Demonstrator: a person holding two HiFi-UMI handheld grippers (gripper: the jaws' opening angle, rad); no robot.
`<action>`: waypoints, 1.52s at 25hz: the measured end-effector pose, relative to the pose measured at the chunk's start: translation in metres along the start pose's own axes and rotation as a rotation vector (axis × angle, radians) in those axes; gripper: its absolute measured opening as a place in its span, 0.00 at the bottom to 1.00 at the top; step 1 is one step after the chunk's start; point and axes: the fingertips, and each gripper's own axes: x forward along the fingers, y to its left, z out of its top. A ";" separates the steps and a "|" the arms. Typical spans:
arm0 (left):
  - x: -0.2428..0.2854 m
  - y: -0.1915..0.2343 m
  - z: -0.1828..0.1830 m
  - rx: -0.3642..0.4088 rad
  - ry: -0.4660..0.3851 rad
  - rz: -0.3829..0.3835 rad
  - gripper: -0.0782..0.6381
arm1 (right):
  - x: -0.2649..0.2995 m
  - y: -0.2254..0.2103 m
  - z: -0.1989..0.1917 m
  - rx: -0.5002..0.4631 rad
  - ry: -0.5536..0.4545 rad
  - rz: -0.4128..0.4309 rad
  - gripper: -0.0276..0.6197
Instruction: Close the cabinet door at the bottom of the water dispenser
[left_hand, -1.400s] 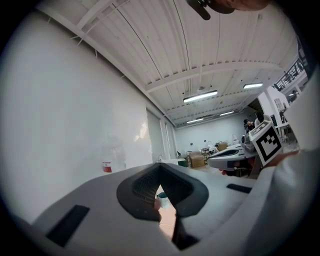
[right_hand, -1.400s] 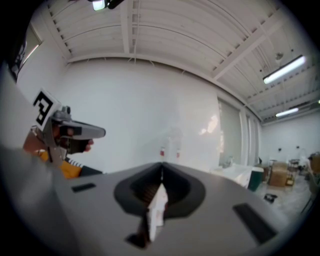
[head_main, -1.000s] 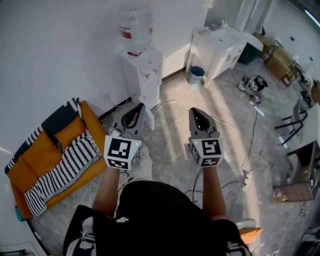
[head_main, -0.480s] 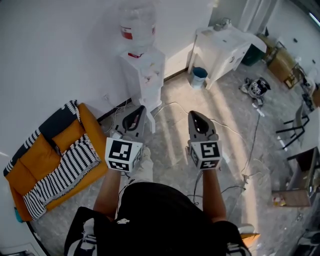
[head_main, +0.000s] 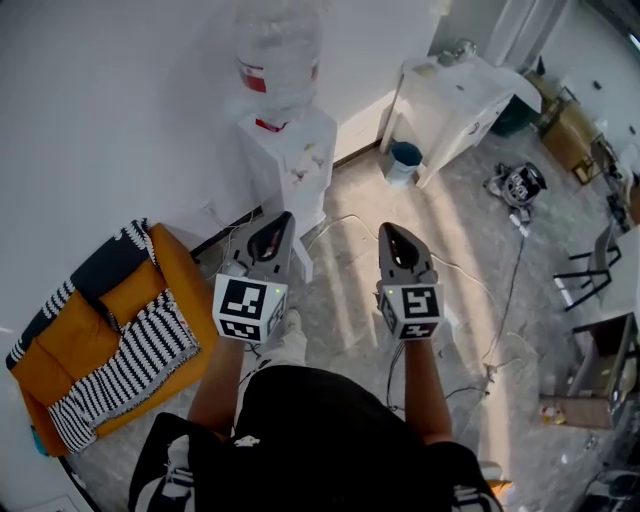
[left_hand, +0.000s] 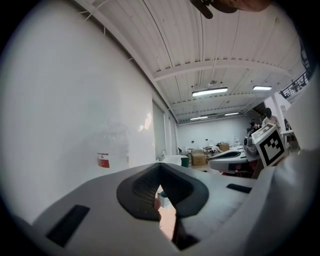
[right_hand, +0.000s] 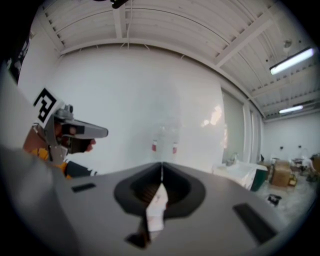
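Note:
The white water dispenser (head_main: 290, 160) stands against the wall with a clear bottle (head_main: 278, 55) on top. At its foot the white cabinet door (head_main: 301, 262) hangs open towards me. My left gripper (head_main: 283, 218) points level at the dispenser's lower part, its tip close to the door's edge, jaws shut and empty. My right gripper (head_main: 392, 229) is held beside it, further right, also shut with nothing in it. In the left gripper view (left_hand: 160, 167) the bottle's red label (left_hand: 103, 160) shows on the left. In the right gripper view (right_hand: 161, 165) the dispenser (right_hand: 159, 205) shows past the closed tips.
An orange cushion with a striped blanket (head_main: 110, 320) lies on the floor at the left. A white table (head_main: 450, 90) and a blue bucket (head_main: 405, 155) stand to the right of the dispenser. Cables (head_main: 470, 280) run across the floor, with a machine (head_main: 520, 185) and a chair (head_main: 590, 270) further right.
Both grippers and the person have moved forward towards the dispenser, which now looks larger and nearer. The jaws of both stay shut.

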 end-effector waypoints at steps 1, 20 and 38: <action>0.010 0.009 0.000 0.000 0.003 -0.002 0.12 | 0.013 -0.003 0.002 0.004 -0.001 -0.003 0.10; 0.155 0.146 -0.021 -0.043 0.070 -0.065 0.12 | 0.212 -0.027 0.003 0.073 0.081 -0.024 0.09; 0.182 0.171 -0.102 -0.090 0.242 -0.087 0.12 | 0.258 -0.008 -0.083 0.155 0.271 0.009 0.10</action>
